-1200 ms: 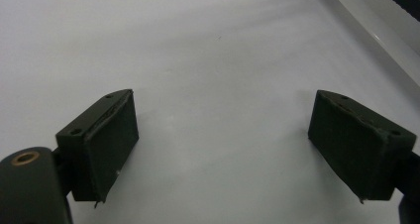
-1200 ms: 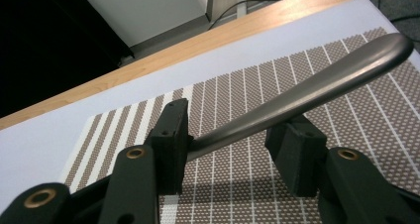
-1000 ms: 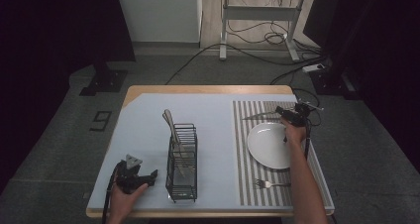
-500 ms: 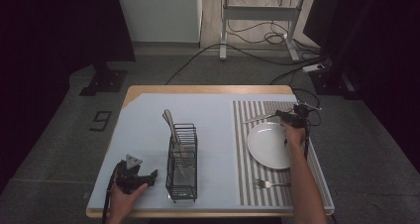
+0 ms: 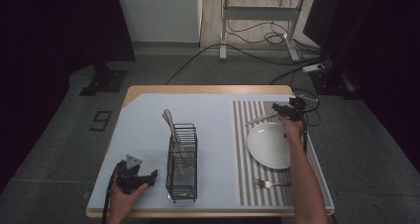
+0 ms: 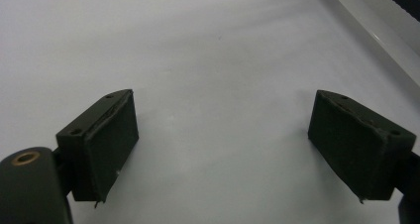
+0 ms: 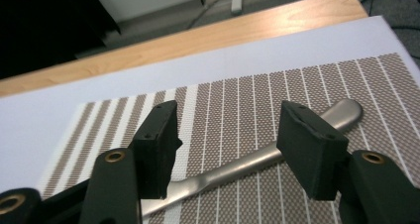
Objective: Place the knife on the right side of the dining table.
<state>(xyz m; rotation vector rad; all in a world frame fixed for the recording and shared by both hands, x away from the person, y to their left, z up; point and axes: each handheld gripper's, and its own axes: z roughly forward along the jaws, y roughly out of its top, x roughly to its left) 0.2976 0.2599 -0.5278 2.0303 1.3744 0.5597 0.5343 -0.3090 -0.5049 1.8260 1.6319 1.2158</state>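
Both grippers were black: the left gripper, low in the high view's lower left, carried a grey three-cornered plate on top and trailed a dark cable. In its own view, the right gripper had two blocky jaws, each with small screw holes and a brass-coloured rivet at its base. Both forearms were bare, without sleeves.

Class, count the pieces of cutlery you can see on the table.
3 visible: a utensil standing in the wire caddy, a fork on the striped placemat near the front edge, and a utensil handle lying beyond the plate. The caddy may hide more.
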